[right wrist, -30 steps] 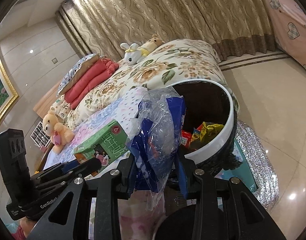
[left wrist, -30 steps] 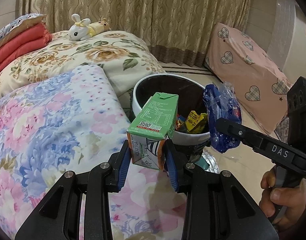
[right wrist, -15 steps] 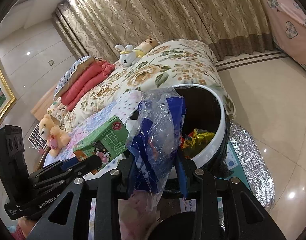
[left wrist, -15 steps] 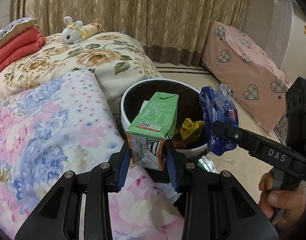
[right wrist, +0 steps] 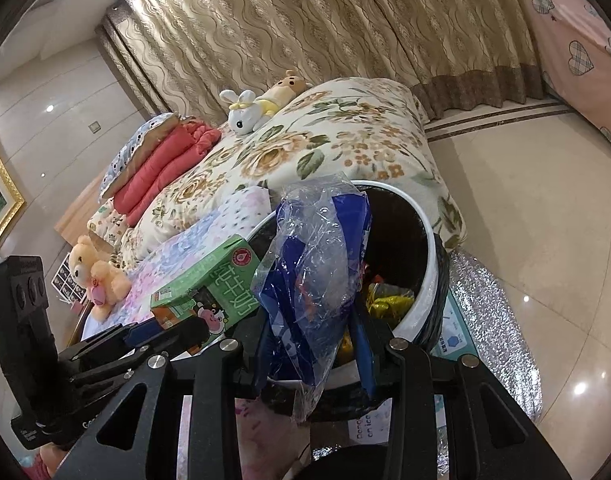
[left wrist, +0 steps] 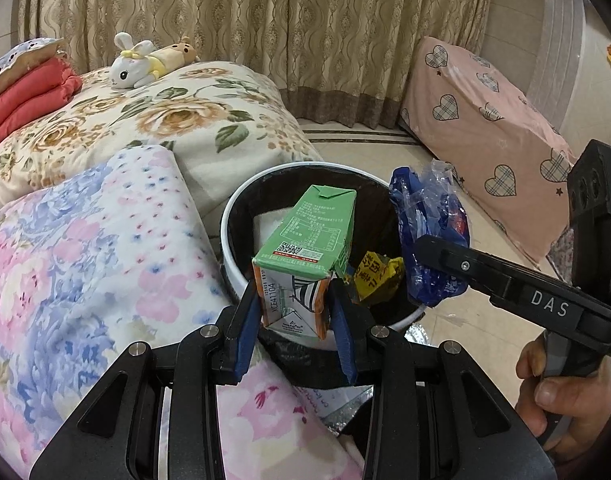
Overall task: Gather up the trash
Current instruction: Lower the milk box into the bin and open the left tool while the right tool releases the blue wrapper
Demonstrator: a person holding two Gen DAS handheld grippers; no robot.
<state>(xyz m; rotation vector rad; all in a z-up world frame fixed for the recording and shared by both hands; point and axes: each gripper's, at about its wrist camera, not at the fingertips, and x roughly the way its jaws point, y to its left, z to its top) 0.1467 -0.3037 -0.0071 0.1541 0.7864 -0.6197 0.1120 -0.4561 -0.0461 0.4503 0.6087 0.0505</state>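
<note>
My left gripper (left wrist: 295, 320) is shut on a green milk carton (left wrist: 309, 240), held upright over the near rim of a white bin (left wrist: 233, 276) with a black liner. In the right wrist view the same carton (right wrist: 209, 284) shows at the left. A crumpled blue and clear plastic wrapper (right wrist: 317, 276) is pinched in my right gripper (right wrist: 313, 348) above the bin's rim (right wrist: 421, 288). From the left wrist view the wrapper (left wrist: 425, 236) hangs over the bin's right edge. Yellow wrappers (left wrist: 377, 276) and white paper lie inside the bin.
A bed with a floral quilt (left wrist: 177, 120) and a pastel blanket (left wrist: 85, 260) stands left of the bin. Plush toys (left wrist: 145, 64) and red bedding (left wrist: 25, 96) lie on it. A pink heart-print cover (left wrist: 485, 132) sits at the right, curtains behind. A silver mat (right wrist: 493, 320) lies under the bin.
Both grippers have moved toward the bin with their loads; the carton and wrapper now sit lower over its opening, and the bin looks nearer and larger.
</note>
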